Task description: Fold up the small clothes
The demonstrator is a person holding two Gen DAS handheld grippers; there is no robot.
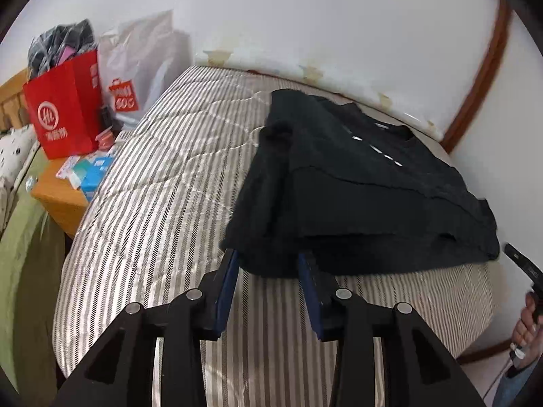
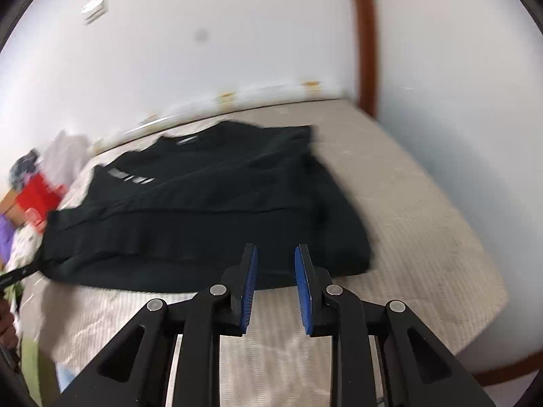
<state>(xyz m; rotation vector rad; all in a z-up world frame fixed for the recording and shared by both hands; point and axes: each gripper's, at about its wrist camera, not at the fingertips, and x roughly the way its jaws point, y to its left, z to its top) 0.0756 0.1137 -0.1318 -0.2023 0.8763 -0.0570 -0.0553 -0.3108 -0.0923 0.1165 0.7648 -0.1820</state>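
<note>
Two grippers are pointing down at a black T-shirt (image 1: pixel 356 196) that is lying folded on a striped mattress (image 1: pixel 163 203), near the white wall (image 1: pixel 305 27). The left gripper (image 1: pixel 268 264) is sitting at the near left edge of the shirt. Its jaws are standing a little way apart, and the cloth is showing between the tips, but I cannot tell if the blue pads (image 1: pixel 226 285) are pressing on it. The right gripper (image 2: pixel 275 261) is sitting at the near right edge of the shirt (image 2: pixel 210 210). Its jaws are also a little way apart, with nothing squeezed between them. A red paper bag (image 1: pixel 64 105) and a white plastic bag (image 1: pixel 142 68) are standing on a wooden bedside table (image 1: pixel 61 200) to the left of the mattress. A hand (image 1: pixel 527 325) is showing at the right edge of the left view, holding the other gripper's handle.
</note>
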